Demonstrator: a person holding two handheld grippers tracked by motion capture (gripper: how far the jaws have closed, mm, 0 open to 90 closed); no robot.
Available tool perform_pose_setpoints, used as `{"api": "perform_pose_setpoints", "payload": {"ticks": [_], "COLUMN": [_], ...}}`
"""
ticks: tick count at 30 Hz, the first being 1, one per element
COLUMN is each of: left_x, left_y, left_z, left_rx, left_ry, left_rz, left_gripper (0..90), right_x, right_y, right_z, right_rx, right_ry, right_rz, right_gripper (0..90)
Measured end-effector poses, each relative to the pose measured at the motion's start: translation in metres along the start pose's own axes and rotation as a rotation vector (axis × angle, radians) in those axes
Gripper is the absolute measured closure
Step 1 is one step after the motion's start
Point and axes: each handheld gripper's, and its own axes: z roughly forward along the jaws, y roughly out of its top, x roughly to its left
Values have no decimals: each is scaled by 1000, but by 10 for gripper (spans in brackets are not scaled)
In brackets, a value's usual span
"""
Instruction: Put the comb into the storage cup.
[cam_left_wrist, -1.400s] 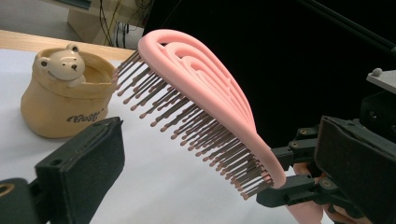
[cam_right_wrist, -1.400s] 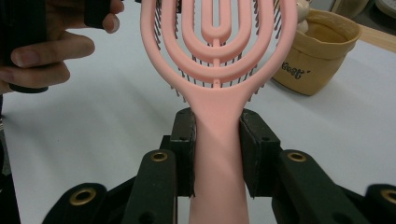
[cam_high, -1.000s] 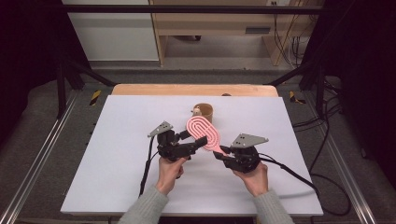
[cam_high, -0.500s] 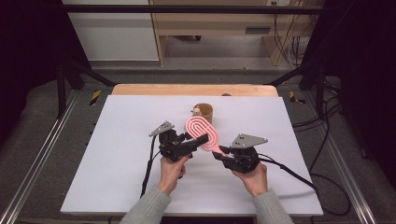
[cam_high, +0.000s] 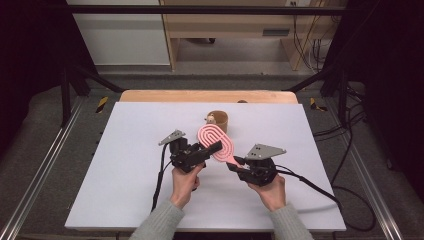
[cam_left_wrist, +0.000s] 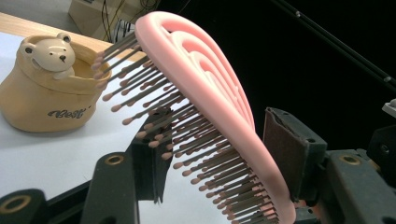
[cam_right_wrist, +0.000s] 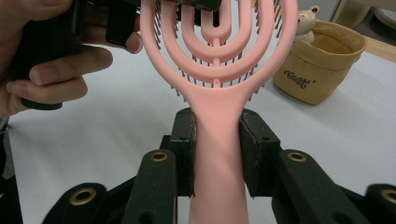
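High view: pink brush shared between two grippers

At frame centre I see the pink hairbrush (cam_high: 216, 142) spanning my left gripper (cam_high: 212, 148) and right gripper (cam_high: 235, 162), with a bear pot (cam_high: 218, 119) just above.

Left gripper view: jaws have just been closing around the bristled head (cam_left_wrist: 201, 116); contact is unclear.

Right gripper view: jaws clamp the handle (cam_right_wrist: 217, 154).

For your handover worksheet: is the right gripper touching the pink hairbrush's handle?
Touching. In the right gripper view, the right gripper has both jaws pressed flat against the sides of the hairbrush handle, with no gap on either side.
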Motion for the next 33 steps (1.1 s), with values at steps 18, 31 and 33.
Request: {"api": "perform_pose_setpoints", "payload": {"ticks": [18,31,33], "left_x": [-1,-7,-8], "left_y": [-2,-4,-4], "left_z": [1,-2,-2], "left_rx": [-9,-51,-55], "left_ry": [-9,-39,-49], "left_rz": [-47,-31,-24], "left_gripper": [521,585,596], "right_x": [1,1,1], "right_y": [-2,-2,-2], "right_z": [3,4,4], "right_rx": [1,-2,-6], "right_ry": [-26,-14,-9], "right_rz": [-12,-2,0], "right_gripper": [694,700,702]}}
